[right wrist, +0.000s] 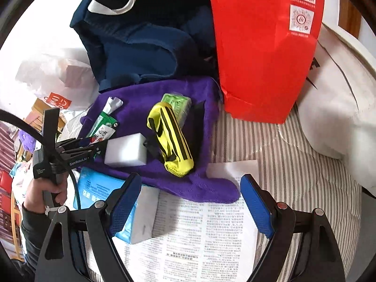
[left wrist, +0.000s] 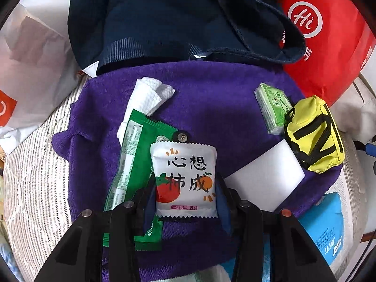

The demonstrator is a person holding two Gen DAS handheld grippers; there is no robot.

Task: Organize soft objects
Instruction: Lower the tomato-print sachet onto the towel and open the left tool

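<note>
My left gripper [left wrist: 185, 192] is shut on a white sachet with a tomato print [left wrist: 184, 178], held just above the purple towel [left wrist: 211, 117]. It also shows in the right wrist view [right wrist: 103, 145]. A green packet [left wrist: 134, 164], a folded white tissue [left wrist: 148, 96], a green tissue pack [left wrist: 272, 108], a yellow pouch [left wrist: 315, 134] and a white sponge block [left wrist: 263, 181] lie on the towel. My right gripper [right wrist: 190, 202] is open and empty over a newspaper [right wrist: 188, 242], in front of the towel [right wrist: 150, 108], the pouch [right wrist: 171, 138] and the sponge [right wrist: 127, 149].
An open navy bag [left wrist: 164, 18] lies behind the towel; it also shows in the right wrist view [right wrist: 141, 47]. A red paper bag [right wrist: 263, 47] stands to the right. A blue pack [right wrist: 98, 188] lies at the towel's near edge. A white plastic bag [left wrist: 30, 70] is at left. Everything sits on striped bedding [right wrist: 293, 155].
</note>
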